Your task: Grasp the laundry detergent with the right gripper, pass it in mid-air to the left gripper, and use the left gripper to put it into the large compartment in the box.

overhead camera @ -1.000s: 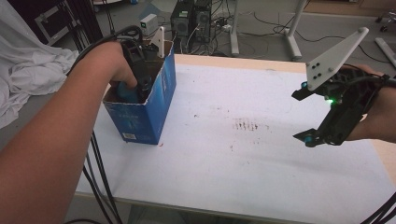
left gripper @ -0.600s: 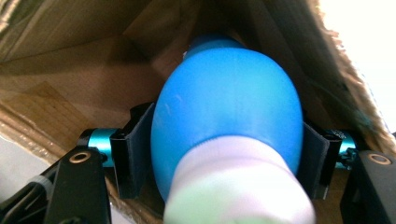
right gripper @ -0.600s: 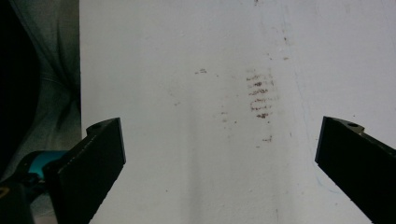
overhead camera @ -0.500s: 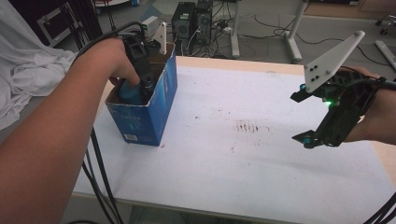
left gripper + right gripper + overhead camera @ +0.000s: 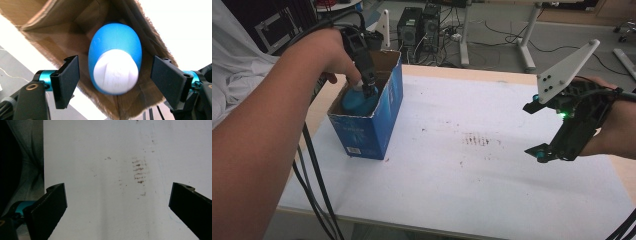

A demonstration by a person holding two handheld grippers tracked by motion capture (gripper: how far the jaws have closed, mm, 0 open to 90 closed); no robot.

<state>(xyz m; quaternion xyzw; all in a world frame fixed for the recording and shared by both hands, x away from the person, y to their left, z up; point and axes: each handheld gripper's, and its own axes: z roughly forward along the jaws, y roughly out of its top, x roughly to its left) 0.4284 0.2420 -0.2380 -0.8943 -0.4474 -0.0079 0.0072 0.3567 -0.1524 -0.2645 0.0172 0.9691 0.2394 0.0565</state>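
Release step at the open-topped blue cardboard box (image 5: 371,112) near the left edge of the white worktop (image 5: 472,175): blue-and-white egg-shaped plastic object (image 5: 115,57) lying inside the box, between the jaws of the left claw (image 5: 115,80), which have just been opening and now stand clear of it on both sides. Best lifted straight up, jaws kept apart, no brushing the cardboard walls. Right claw (image 5: 539,132) wide open, holding nothing, above bare worktop, well apart.

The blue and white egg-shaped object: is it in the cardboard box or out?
In. The egg-shaped object lies inside the box, cardboard walls around it.
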